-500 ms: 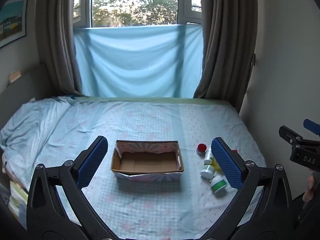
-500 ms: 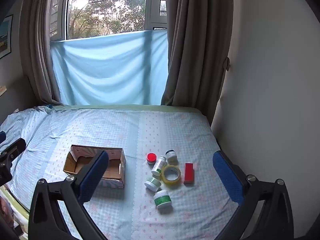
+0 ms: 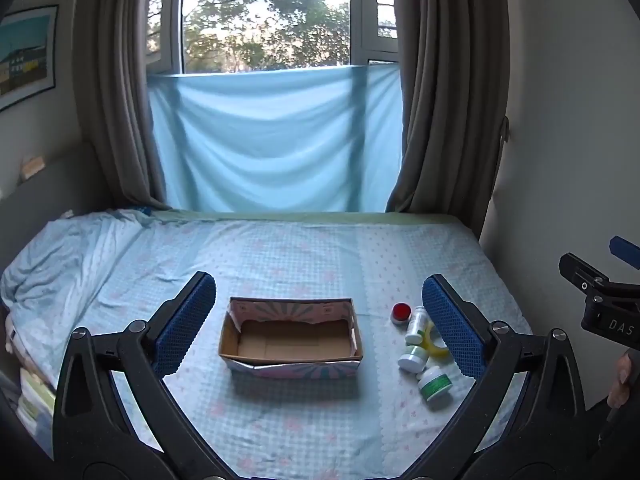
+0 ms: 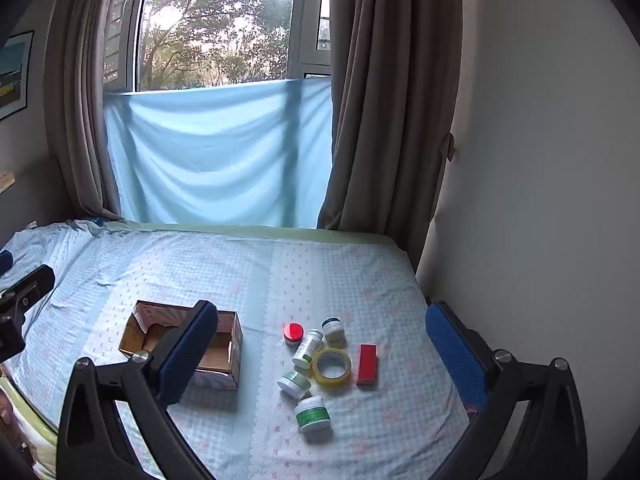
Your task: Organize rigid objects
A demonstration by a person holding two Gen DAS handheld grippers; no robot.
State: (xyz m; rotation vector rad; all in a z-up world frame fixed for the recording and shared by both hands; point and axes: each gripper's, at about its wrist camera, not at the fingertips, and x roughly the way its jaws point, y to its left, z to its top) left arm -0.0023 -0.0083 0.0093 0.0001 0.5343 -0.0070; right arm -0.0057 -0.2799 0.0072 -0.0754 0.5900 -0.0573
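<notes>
1. Bed (image 4: 248, 280) under the window carries my work.
2. Box (image 3: 290, 340) sits mid-bed; jars (image 4: 313, 412), tape (image 4: 332, 366) and red block (image 4: 367, 363) cluster to its right.
3. Left tongs (image 3: 320, 320) and right tongs (image 4: 320, 344) both gape wide, holding nothing.

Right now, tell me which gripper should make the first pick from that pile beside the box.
Right. The right gripper hangs open with the tape roll and bottles framed between its fingers. The left gripper is open too, but it frames the empty cardboard box; the pile sits off by its right finger.

"DAS" on right tongs (image 3: 612, 322) body; bottle labels unreadable.
</notes>
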